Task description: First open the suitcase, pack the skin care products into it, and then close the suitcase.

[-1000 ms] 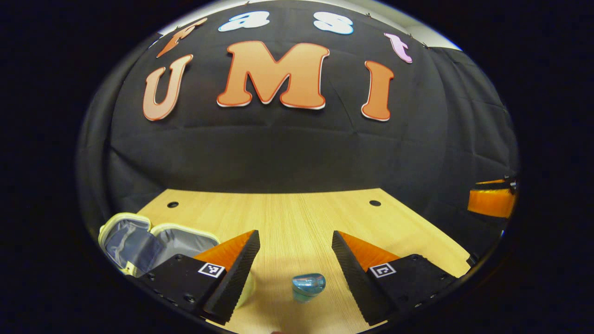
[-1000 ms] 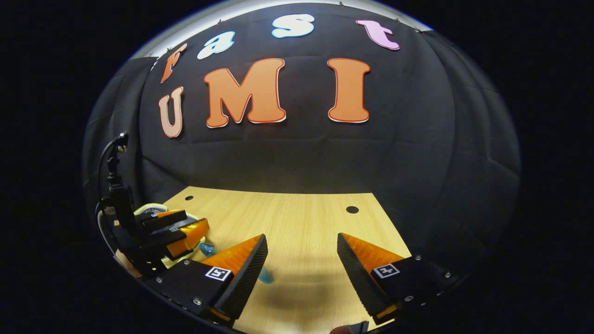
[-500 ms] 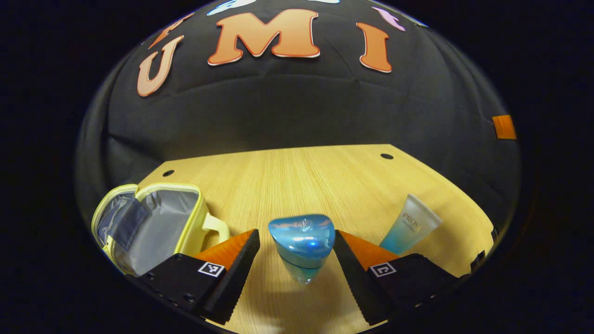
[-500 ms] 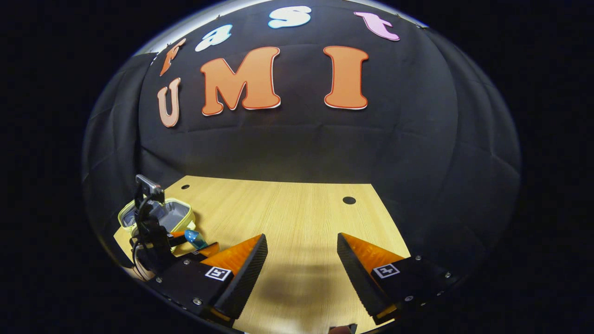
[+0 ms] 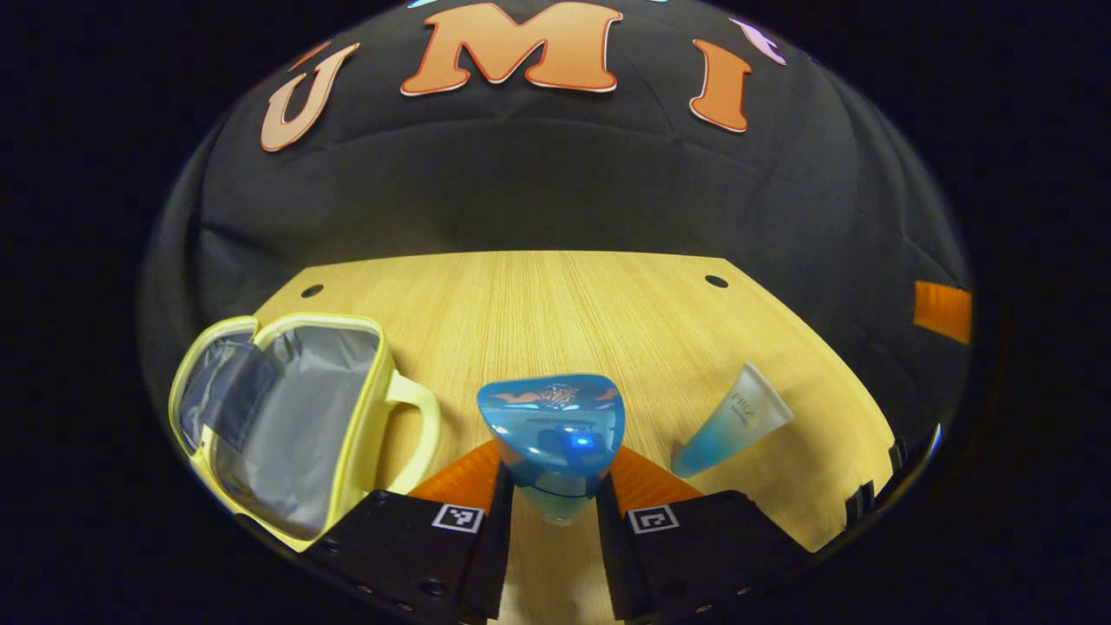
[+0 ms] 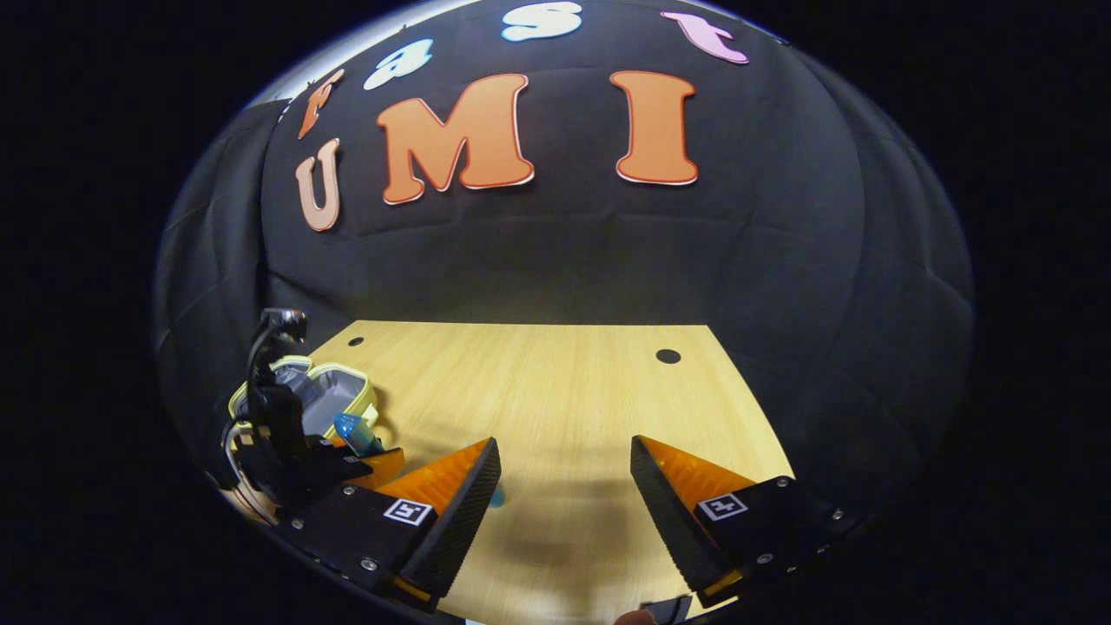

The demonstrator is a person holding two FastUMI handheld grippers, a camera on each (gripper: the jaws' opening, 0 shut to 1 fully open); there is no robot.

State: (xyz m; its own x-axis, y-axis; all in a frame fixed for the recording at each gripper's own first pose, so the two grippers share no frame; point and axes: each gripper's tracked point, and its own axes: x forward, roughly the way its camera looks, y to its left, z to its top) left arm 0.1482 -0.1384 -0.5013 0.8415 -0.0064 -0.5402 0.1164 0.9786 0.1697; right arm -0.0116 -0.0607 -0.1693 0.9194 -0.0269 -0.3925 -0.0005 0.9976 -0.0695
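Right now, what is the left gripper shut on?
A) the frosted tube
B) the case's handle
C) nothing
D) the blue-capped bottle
D: in the left gripper view the left gripper has both fingers pressed against the blue-capped bottle, beside the open case.

Right gripper (image 6: 564, 503) hangs over the wooden table (image 6: 555, 382), fingers spread wide with nothing between them. Far left, the other gripper (image 6: 360, 451) grips a blue bottle (image 6: 354, 432) just beside the open yellow case (image 6: 317, 395).
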